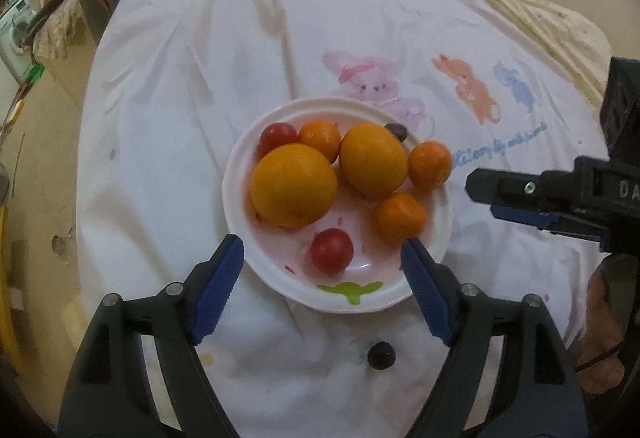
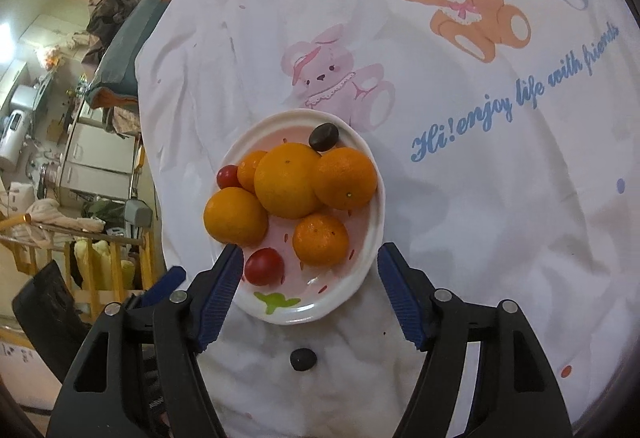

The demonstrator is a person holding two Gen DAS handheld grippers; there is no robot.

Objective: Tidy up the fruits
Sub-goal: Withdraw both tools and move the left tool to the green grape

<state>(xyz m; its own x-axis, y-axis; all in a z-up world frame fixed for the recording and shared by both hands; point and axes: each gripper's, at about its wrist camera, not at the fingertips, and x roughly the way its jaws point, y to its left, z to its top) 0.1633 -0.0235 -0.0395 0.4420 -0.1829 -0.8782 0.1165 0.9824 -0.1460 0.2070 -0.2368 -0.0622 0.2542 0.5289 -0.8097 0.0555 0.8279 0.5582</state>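
fruit fills a white bowl (image 1: 440, 238) with a pale pink inside, red flecks and a green leaf mark at its near rim, set on a white cloth (image 1: 200, 98) printed with pastel bears and blue script. two large yellow-orange oranges sit in the middle, one on the left (image 1: 294, 184) and one beside it (image 1: 372, 158), their skins smooth and dull. three smaller, deeper orange mandarins lie around them: one at the back (image 1: 320, 138), one against the right rim (image 1: 430, 165) and one nearer the front (image 1: 401, 218). a glossy red cherry tomato (image 1: 332, 251) rests alone near the front, and another (image 1: 277, 134) is tucked behind the left orange. a dark oval fruit (image 2: 323, 136) lies at the far rim, and a second dark one (image 1: 381, 355) lies on the cloth, outside the bowl. left gripper (image 1: 322, 256) hangs over the near rim, jaws spread wide and empty. right gripper (image 2: 310, 258) is likewise spread wide and holds nothing.
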